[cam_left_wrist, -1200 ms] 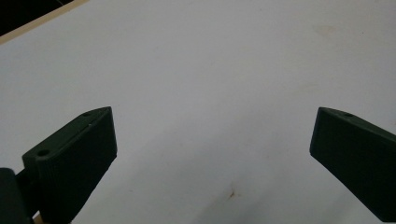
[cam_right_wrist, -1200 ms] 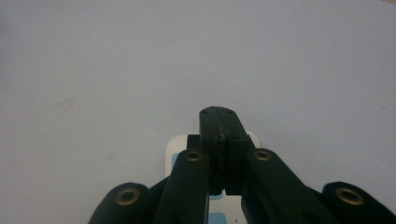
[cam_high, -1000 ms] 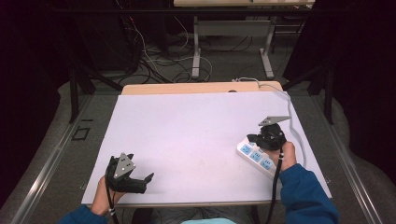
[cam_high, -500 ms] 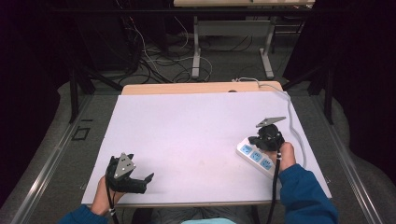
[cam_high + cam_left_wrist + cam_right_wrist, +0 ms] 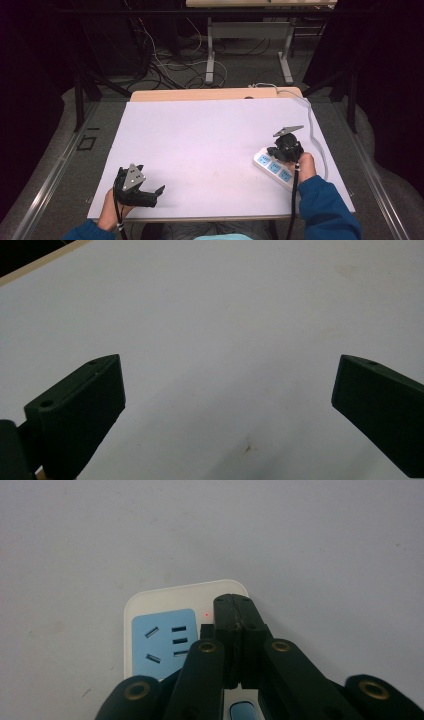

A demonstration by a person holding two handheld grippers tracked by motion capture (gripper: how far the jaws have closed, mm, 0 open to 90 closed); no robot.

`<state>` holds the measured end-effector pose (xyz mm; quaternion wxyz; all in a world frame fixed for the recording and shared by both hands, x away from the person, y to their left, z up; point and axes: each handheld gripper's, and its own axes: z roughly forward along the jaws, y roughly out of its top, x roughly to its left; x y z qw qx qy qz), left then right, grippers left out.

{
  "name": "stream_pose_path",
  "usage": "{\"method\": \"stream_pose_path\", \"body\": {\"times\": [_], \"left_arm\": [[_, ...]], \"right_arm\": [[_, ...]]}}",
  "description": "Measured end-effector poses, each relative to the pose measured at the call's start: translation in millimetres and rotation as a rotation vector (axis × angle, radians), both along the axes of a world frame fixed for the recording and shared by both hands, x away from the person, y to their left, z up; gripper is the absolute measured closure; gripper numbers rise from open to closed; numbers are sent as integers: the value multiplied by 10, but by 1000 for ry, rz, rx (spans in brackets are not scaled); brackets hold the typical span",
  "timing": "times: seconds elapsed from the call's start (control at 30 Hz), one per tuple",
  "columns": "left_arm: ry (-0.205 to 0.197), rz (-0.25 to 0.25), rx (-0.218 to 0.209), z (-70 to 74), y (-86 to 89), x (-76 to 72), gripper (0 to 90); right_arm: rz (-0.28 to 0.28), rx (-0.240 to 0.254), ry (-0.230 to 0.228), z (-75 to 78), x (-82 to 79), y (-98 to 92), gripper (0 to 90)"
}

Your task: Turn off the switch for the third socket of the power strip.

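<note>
A white power strip [image 5: 273, 168] with blue sockets lies near the right edge of the white table top [image 5: 210, 145]. My right gripper [image 5: 281, 150] is held over the strip's far end, jaws shut with nothing between them. In the right gripper view the closed tips [image 5: 233, 603] sit above the strip [image 5: 165, 602], just beside a small lit red dot [image 5: 206, 614] and a blue socket [image 5: 162, 642]. My left gripper [image 5: 151, 177] rests at the front left of the table, open. Its jaws [image 5: 227, 390] stand wide apart over bare white surface.
The strip's white cable [image 5: 311, 125] runs along the right edge toward the back. A wooden strip [image 5: 200, 94] borders the table's far side. Table legs and loose cables [image 5: 165, 70] lie on the floor beyond. A blue switch [image 5: 242, 712] shows under the right jaws.
My right gripper has shifted slightly left over the end of the power strip. The left gripper has stayed where it was.
</note>
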<state>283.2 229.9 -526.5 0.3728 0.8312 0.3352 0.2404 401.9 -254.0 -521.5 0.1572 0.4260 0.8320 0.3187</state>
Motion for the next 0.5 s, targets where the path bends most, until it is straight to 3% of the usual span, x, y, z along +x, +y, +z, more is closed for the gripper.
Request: {"method": "stream_pose_path", "body": {"times": [0.5], "left_arm": [[0,-1,1,0,0,-1,5]], "right_arm": [[-24,40,17,-33,-2,-21,900]]}}
